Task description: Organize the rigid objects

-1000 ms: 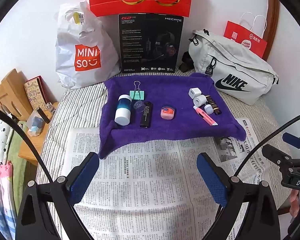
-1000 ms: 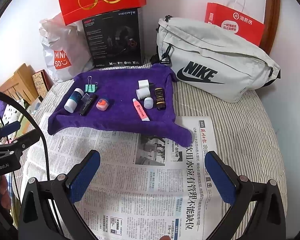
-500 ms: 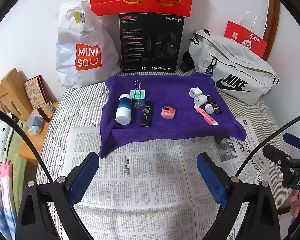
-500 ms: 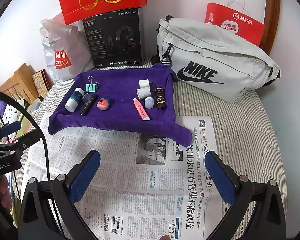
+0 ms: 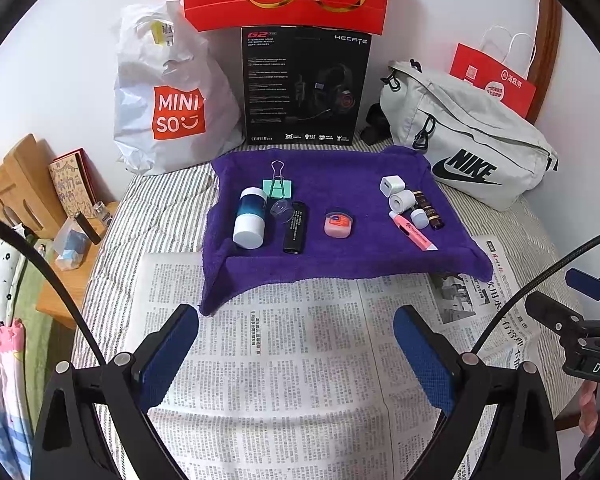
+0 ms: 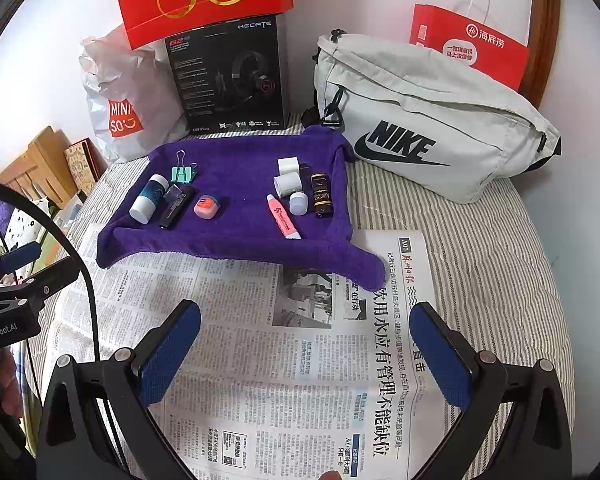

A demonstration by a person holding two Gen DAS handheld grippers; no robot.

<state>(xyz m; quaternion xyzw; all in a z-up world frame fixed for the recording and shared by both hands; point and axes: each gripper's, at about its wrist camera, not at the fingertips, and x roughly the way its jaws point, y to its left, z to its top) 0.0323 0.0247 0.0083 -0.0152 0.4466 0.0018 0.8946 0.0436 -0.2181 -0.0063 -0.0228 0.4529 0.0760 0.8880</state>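
Both tools, left (image 5: 296,344) and right (image 6: 304,344), hang wide apart and empty over the newspaper (image 5: 300,360). Small items sit in two clusters on the purple towel (image 5: 340,256) further back: could be sorted or pending. Any pick: approach low, square to the item. Legible: MINISO, HECATE G2, NIKE, Cherries.

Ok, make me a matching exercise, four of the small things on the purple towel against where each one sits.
Things:
1. mint green binder clip
2. pink round tin
3. dark brown labelled bottle
4. white-capped blue bottle

Places:
A. nearest the Nike bag
B. left end of the towel, lying on its side
C. middle of the towel, alone
D. behind the blue bottle, toward the headset box

Pairs: 1-D, 2-C, 3-A, 4-B
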